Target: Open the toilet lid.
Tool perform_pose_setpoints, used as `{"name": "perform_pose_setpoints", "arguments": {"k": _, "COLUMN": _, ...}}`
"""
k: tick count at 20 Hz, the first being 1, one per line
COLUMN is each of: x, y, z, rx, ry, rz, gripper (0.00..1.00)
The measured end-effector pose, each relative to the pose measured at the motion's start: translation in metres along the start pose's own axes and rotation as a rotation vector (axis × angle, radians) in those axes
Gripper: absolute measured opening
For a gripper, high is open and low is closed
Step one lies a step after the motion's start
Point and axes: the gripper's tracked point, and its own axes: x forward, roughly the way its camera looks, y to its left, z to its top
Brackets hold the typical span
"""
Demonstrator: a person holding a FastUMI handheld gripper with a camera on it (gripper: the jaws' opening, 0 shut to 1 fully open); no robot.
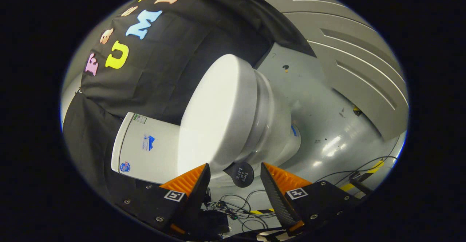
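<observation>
Toilet lid (214,114) down, front end toward gripper's (235,174) parted, empty jaws

black round tag (243,174) between the gripper (235,171) fingers, spread apart: "THIS IS LIFE" | toilet tank (145,151) stickers, left of the closed toilet lid (214,114): too small to read

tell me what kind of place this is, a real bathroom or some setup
Likely a staged recording booth, not a real bathroom: a white toilet stands before a black cloth wall on a grey floor with loose cables. The open gripper is just short of the closed toilet lid.
</observation>
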Motion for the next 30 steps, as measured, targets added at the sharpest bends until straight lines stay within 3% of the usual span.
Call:
{"name": "perform_pose_setpoints", "arguments": {"k": 5, "x": 0.005, "y": -0.004, "z": -0.018, "rx": 0.038, "ry": 0.038, "rz": 0.036, "gripper": 0.75}}
{"name": "perform_pose_setpoints", "arguments": {"k": 11, "x": 0.013, "y": -0.012, "z": -0.018, "rx": 0.11, "ry": 0.024, "rz": 0.042, "gripper": 0.4}}
{"name": "perform_pose_setpoints", "arguments": {"k": 14, "x": 0.017, "y": -0.013, "z": -0.019, "rx": 0.178, "ry": 0.031, "rz": 0.065, "gripper": 0.37}}
{"name": "perform_pose_setpoints", "arguments": {"k": 16, "x": 0.022, "y": -0.018, "z": -0.02, "rx": 0.227, "ry": 0.02, "rz": 0.064, "gripper": 0.3}}
{"name": "perform_pose_setpoints", "arguments": {"k": 18, "x": 0.022, "y": -0.02, "z": -0.018, "rx": 0.297, "ry": 0.008, "rz": 0.077, "gripper": 0.12}}
{"name": "perform_pose_setpoints", "arguments": {"k": 19, "x": 0.023, "y": -0.019, "z": -0.02, "rx": 0.317, "ry": 0.003, "rz": 0.087, "gripper": 0.09}}
{"name": "perform_pose_setpoints", "arguments": {"k": 23, "x": 0.02, "y": -0.013, "z": -0.016, "rx": 0.319, "ry": -0.01, "rz": 0.11, "gripper": 0.0}}
{"name": "perform_pose_setpoints", "arguments": {"k": 26, "x": 0.02, "y": -0.011, "z": -0.017, "rx": 0.343, "ry": 0.001, "rz": 0.093, "gripper": 0.0}}
{"name": "perform_pose_setpoints", "arguments": {"k": 30, "x": 0.017, "y": -0.007, "z": -0.014, "rx": 0.223, "ry": -0.02, "rz": 0.015, "gripper": 0.0}}
